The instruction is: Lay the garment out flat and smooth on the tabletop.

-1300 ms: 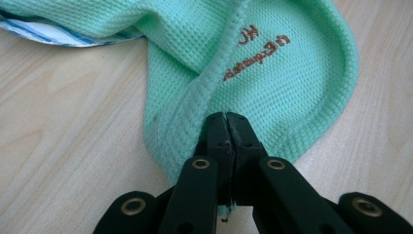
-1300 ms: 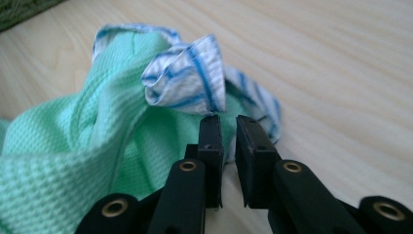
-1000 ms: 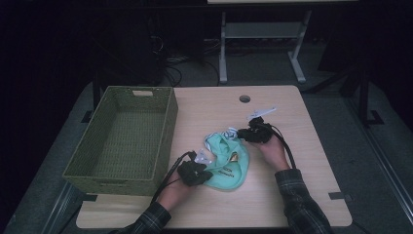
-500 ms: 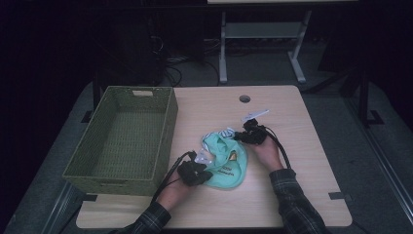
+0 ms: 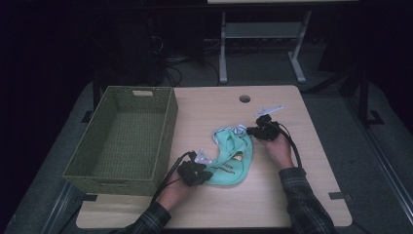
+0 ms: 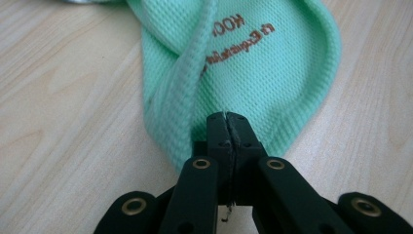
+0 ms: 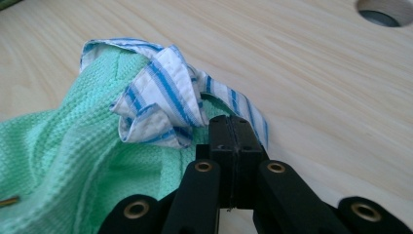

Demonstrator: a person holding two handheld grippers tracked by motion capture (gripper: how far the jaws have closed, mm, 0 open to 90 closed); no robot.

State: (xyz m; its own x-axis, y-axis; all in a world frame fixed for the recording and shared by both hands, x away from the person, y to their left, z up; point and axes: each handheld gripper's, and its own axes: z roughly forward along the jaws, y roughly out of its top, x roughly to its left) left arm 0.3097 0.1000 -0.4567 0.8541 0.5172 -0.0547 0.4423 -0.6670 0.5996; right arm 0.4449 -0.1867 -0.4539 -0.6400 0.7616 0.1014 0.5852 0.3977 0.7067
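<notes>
- Mint-green knitted cloth (image 5: 234,158) lying crumpled on the wooden table (image 5: 219,209), about at its middle, just right of the green woven basket (image 5: 122,141) and not touching it.
- Blue-and-white striped trim (image 7: 160,105) at the far end of the cloth, bunched into a small fold.
- Brown lettering (image 6: 234,41) across the near, rounded end of the cloth, too partial to read.
- Left gripper (image 5: 195,173) held at the near-left edge of the cloth, low over the table; jaws pressed together with a thin piece of the green fabric pinched between them, seen clearly in the left gripper view (image 6: 228,131).
- Thick rolled hem (image 6: 190,83) running from those jaws away up the cloth.
- Right gripper (image 5: 263,131) held at the far-right end of the cloth, close beside the striped trim; jaws just closed and now together, seen in the right gripper view (image 7: 235,136).
- Striped edge reaching right up to the tips of the right jaws; hard to say if any fabric is really caught between them.
- Round cable hole (image 5: 245,99) in the table, farther away than the right gripper.
- Checked sleeves on both forearms, entering from the near edge of the high view.
</notes>
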